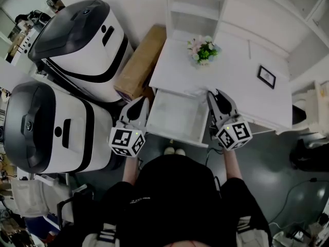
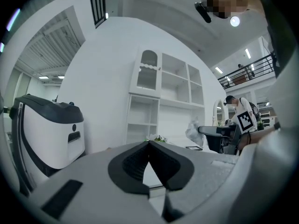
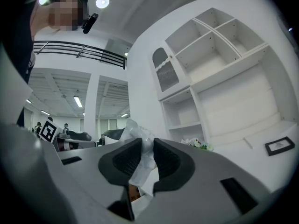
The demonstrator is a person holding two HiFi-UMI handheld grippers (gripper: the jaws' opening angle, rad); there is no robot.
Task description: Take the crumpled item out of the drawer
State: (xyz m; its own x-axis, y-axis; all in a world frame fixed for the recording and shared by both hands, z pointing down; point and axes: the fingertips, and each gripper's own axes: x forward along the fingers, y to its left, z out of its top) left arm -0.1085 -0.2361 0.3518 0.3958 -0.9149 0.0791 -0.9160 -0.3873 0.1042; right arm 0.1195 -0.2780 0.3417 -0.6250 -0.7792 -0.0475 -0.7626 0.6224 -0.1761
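The crumpled item (image 3: 141,161) is a wad of white, thin, wrinkled material. In the right gripper view it sits pinched between the dark pads, with my right gripper (image 3: 142,143) shut on it and held level above the desk. The left gripper view shows the same wad (image 2: 193,130) at the tip of the right gripper (image 2: 209,131). My left gripper (image 2: 149,144) has its tips together with nothing between them. In the head view the white drawer (image 1: 175,113) stands pulled out and looks bare inside, with the left gripper (image 1: 140,106) and right gripper (image 1: 216,96) at its two sides.
The drawer belongs to a white desk (image 1: 231,81) with shelves behind it, a small flower bunch (image 1: 203,49) and a framed picture (image 1: 267,76). A cardboard box (image 1: 140,60) leans at the desk's left. Two large white-and-black machines (image 1: 77,40) stand further left.
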